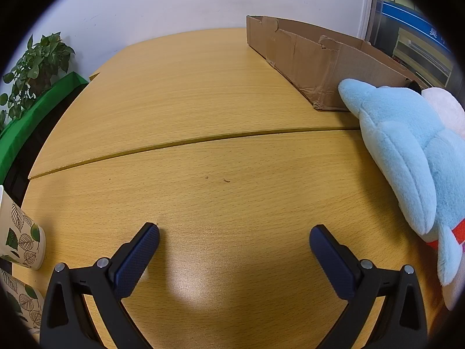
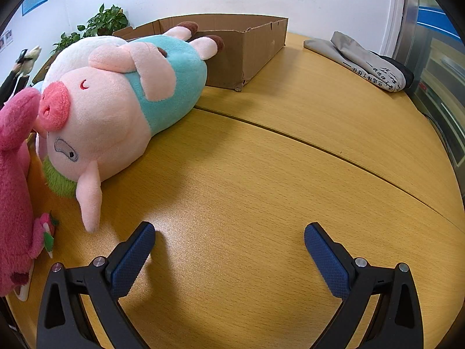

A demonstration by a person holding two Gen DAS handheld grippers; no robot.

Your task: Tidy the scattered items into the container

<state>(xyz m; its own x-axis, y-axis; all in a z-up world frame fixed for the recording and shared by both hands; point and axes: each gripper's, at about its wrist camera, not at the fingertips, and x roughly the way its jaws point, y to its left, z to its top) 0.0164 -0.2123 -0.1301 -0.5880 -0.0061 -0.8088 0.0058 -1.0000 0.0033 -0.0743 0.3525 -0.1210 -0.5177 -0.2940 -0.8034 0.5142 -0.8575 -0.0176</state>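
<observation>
Both grippers idle over bare table — left gripper and right gripper spread wide, nothing between the pads.

Toys, by view:
- right wrist: pig on its side, left of centre, hind feet resting on the box rim at upper centre. Pink plush at left edge, just beside the pig's head.
- left wrist: dolphin at right edge, nose touching the box's near corner.

Count: 3 plush toys seen, 1 box, 2 leaf-print cups at lower left of the left view, 1 folded cloth upper right of the right view. Can't tell if cups or cloth count as clutter.

Handling, my read: plush is light, soft, compresses a lot, not fragile, not slippery on textured pads. Pig is bulky — body looks wider than the claw opening, so pinch an ear, leg or a fold of the belly. Dolphin: fin or tail. Expect sag and swing when lifted. Box is low-walled, torn cardboard, likely slides if bumped.
</observation>
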